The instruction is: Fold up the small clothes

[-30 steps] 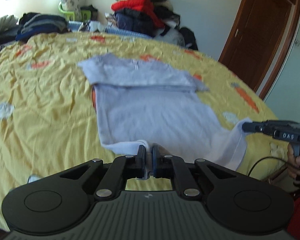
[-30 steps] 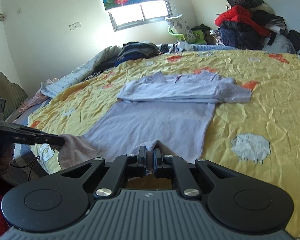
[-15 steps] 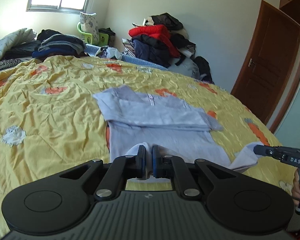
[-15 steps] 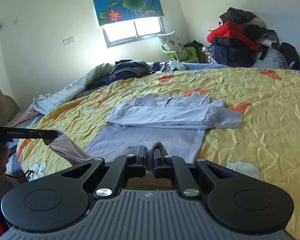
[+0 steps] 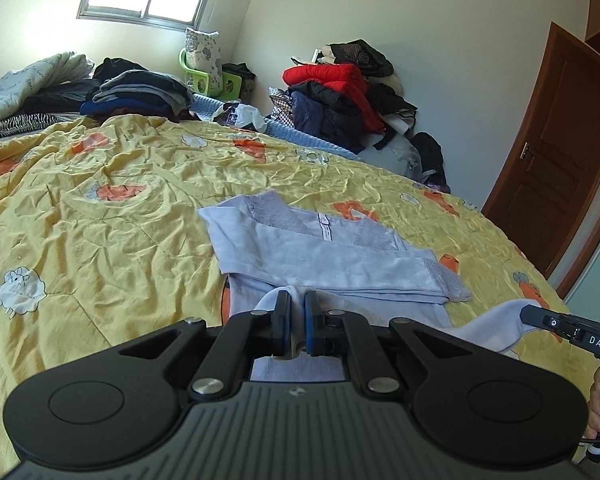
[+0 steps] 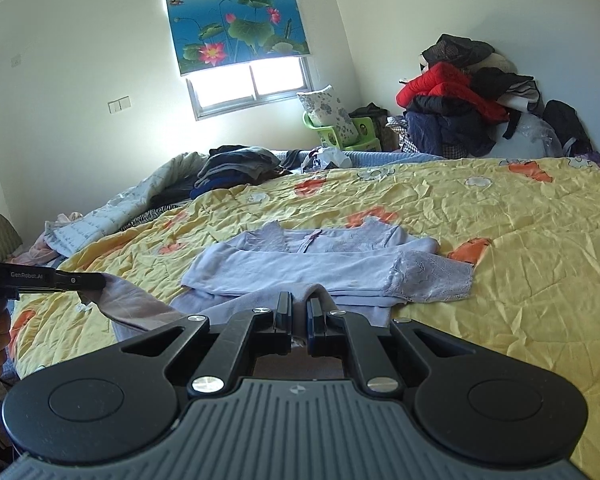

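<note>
A pale lilac top (image 5: 324, 256) lies on the yellow bedspread (image 5: 100, 220), sleeves folded across its chest, lace at cuff and neckline. It also shows in the right wrist view (image 6: 324, 260). My left gripper (image 5: 296, 304) is shut on the top's bottom hem at one corner and holds it lifted above the bed. My right gripper (image 6: 298, 306) is shut on the hem at the other corner, also lifted. Each gripper shows in the other's view: the right (image 5: 532, 316) and the left (image 6: 96, 280), with the hem stretched between them.
Folded dark clothes (image 5: 140, 88) and a quilt (image 5: 28, 80) lie at the far side of the bed. A heap of jackets (image 5: 340, 92) stands against the wall. A green basket with a pillow (image 6: 336, 124) sits under the window. A wooden door (image 5: 552, 168) is at the right.
Both grippers have risen and moved forward toward the collar, carrying the hem up and over the top's body. Less of the lower body lies flat on the bed.
</note>
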`<state>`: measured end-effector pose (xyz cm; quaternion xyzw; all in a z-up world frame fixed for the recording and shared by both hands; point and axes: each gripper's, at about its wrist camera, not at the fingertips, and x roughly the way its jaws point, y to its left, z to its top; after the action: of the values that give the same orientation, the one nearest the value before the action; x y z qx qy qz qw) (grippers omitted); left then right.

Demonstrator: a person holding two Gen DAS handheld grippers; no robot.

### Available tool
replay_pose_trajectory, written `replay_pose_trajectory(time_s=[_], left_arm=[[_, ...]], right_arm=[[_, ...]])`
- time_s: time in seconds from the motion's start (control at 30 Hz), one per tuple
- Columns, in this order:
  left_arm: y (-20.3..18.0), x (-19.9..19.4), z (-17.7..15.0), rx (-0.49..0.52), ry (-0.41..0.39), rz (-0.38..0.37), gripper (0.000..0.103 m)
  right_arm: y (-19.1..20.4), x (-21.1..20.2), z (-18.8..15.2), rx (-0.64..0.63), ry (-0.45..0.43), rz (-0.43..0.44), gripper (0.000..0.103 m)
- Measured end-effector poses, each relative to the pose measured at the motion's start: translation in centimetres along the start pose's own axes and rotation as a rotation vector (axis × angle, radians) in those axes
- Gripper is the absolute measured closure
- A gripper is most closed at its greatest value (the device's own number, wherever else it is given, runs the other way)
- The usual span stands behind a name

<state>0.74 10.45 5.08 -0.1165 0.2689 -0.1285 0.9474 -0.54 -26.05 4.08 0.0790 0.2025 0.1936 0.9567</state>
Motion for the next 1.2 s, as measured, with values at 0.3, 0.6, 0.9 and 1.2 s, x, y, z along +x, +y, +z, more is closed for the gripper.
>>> replay_pose_trajectory(time_s=[0.3,0.6,0.9,1.2], left_arm=[[-0.6,1.9,1.4,-0.005,-0.005,0.029,0.096],[-1.0,5.2,2.3,-0.004,0.045,0.081,0.096],[-1.3,7.3,2.8,0.025,0.069,0.119,0.096],[-2.2,8.5,3.4,0.077,0.059,0.145,0.096]], right_arm=[[-0.7,1.8,0.6,0.013,-0.014,-0.019,0.091],[-1.9,3.9,0.7,0.022,-0.020,-0.046,0.091],[-2.6,5.2,0.7,0.034,-0.030,-0.057,0.091],[-3.4,6.1,1.1,0.049,-0.048,-0.060,0.091]])
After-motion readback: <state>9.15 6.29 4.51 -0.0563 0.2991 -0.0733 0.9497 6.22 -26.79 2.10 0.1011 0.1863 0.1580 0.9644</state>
